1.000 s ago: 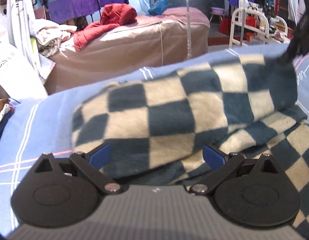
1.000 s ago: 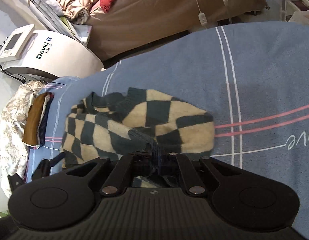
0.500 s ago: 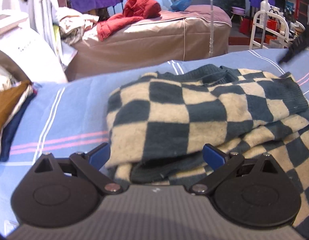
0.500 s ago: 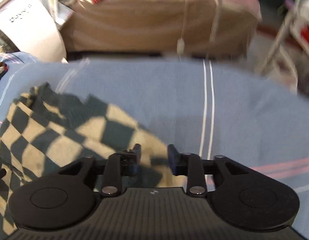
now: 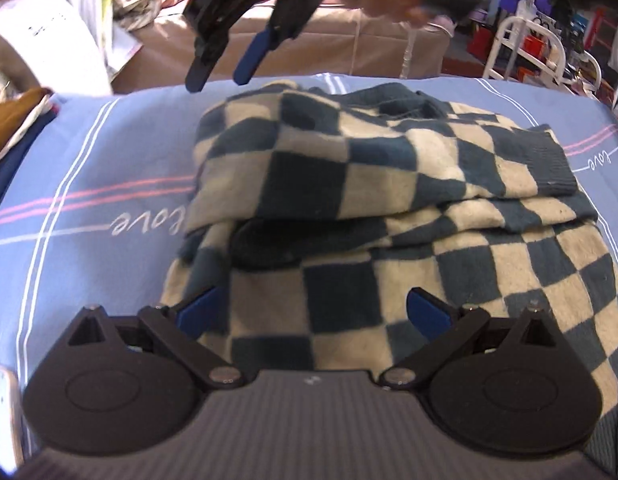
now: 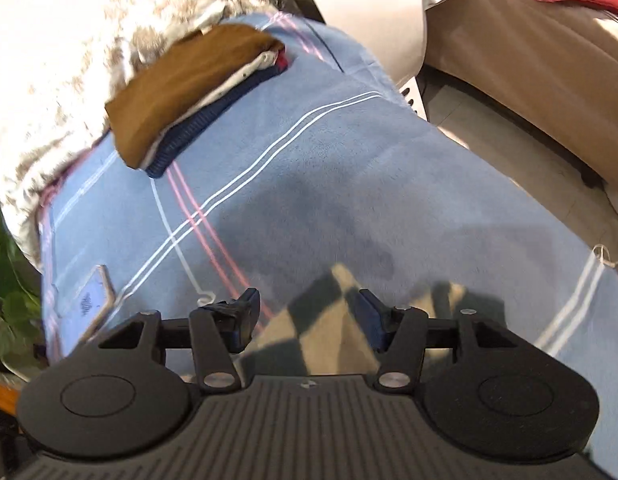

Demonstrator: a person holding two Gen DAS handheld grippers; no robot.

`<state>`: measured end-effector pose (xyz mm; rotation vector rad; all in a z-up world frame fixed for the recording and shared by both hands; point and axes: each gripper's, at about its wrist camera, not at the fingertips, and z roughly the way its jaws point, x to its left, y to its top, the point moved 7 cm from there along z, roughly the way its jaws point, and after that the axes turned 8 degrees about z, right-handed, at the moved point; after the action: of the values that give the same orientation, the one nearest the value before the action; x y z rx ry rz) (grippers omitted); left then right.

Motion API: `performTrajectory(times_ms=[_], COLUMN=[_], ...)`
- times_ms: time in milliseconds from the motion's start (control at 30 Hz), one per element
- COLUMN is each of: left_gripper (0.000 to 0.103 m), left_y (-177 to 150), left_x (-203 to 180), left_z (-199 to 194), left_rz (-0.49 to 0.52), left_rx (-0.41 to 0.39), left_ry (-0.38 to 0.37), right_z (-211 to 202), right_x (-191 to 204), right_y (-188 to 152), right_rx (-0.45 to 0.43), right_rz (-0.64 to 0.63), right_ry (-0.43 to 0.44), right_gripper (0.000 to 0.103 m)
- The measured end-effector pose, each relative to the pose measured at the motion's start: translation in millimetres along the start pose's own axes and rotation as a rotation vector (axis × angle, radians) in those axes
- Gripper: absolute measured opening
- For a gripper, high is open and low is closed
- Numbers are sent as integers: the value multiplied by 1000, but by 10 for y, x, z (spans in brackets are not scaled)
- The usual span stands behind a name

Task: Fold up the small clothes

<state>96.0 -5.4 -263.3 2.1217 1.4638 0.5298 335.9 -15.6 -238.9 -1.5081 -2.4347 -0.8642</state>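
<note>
Our left gripper (image 5: 313, 312) hovers spread wide over the near edge of the dark-green-and-cream checked knitted garment (image 5: 389, 208), gripping nothing. That garment lies half-folded on the blue striped blanket (image 5: 109, 152). Beyond it our right gripper (image 6: 305, 320) is opening its jaws, empty, above a far corner. We judge the loose top layer could slide or unroll if either finger snags the knit.
</note>
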Motion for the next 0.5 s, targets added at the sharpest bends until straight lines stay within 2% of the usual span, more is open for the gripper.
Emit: performTrajectory(times_ms=[67, 100, 233, 367, 400, 433, 467, 500], left_gripper=[102, 102, 102, 102, 102, 102, 102, 102], left_y=[-61, -90, -134, -113, -112, -112, -113, -115], left_x=[52, 73, 150, 183, 190, 194, 198, 201], left_z=[-27, -32, -24, -17, -15, -14, -15, -15], left_rz=[-19, -25, -77, -108, -116, -118, -117, -115], left_rx=[13, 20, 46, 51, 52, 52, 53, 55], left_ry=[-8, -12, -44, -61, -64, -68, -69, -70], right_z=[197, 271, 502, 570, 580, 596, 607, 611], right_x=[15, 10, -13, -26, -27, -24, -12, 3], right_y=[46, 35, 22, 13, 1, -8, -13, -12], right_rx=[65, 99, 209, 236, 240, 247, 252, 257], right_rz=[-35, -58, -121, -139, -139, -140, -143, -143], right_ry=[-33, -55, -110, -131, -130, -137, -138, -132], right_gripper=[88, 84, 81, 82, 79, 72, 51, 39])
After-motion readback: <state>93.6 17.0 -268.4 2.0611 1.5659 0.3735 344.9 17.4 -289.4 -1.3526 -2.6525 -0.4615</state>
